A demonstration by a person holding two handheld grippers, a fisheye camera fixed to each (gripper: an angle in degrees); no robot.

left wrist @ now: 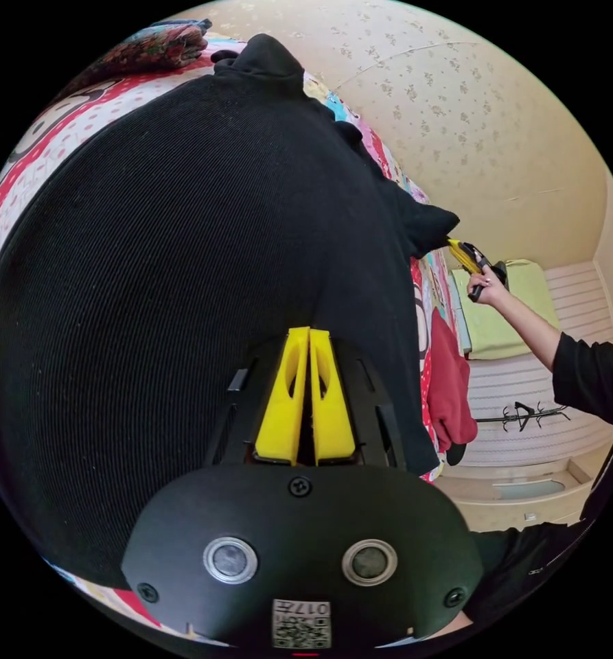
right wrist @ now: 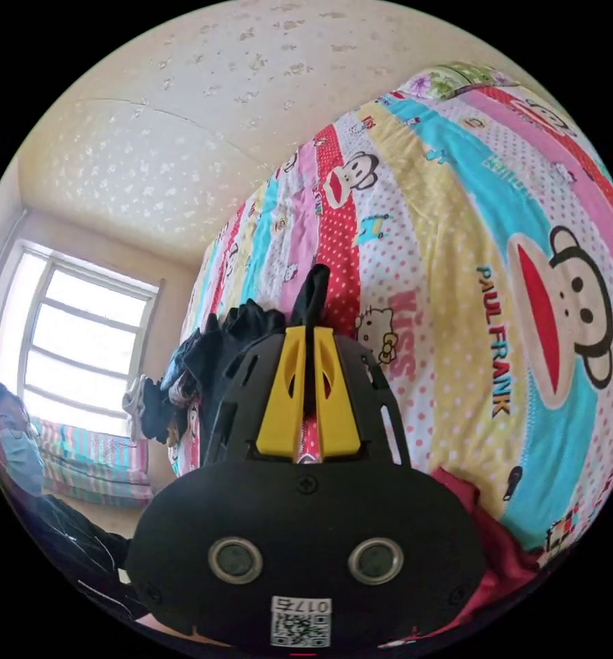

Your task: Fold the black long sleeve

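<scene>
- Lying spread over the bed, the black long sleeve (left wrist: 182, 274) covers most of the patterned bedspread (left wrist: 52, 137) in the left gripper view.
- The left gripper (left wrist: 309, 336) sits low against the black cloth; its yellow jaws are pressed together, and whether any cloth is caught between them cannot be told.
- In the same view the right gripper (left wrist: 457, 248) shows at the far corner of the garment, held by a hand (left wrist: 490, 285) whose arm wears a dark sleeve (left wrist: 591, 374).
- That corner of black cloth meets the tips of the right gripper's jaws.
- In the right gripper view, the right gripper (right wrist: 309, 336) has its yellow jaws nearly together, pinching a narrow peak of the black long sleeve (right wrist: 313, 288) that stands up between them.
- A red garment (left wrist: 450, 391) hangs over the edge of the bed beside the black one; it also shows in the right gripper view (right wrist: 498, 535), low beside the gripper body.
- A heap of dark clothes (right wrist: 182, 384) lies along the bed's edge, with a window (right wrist: 79, 343) behind it.
- A person (right wrist: 25, 453) sits below the window.
</scene>
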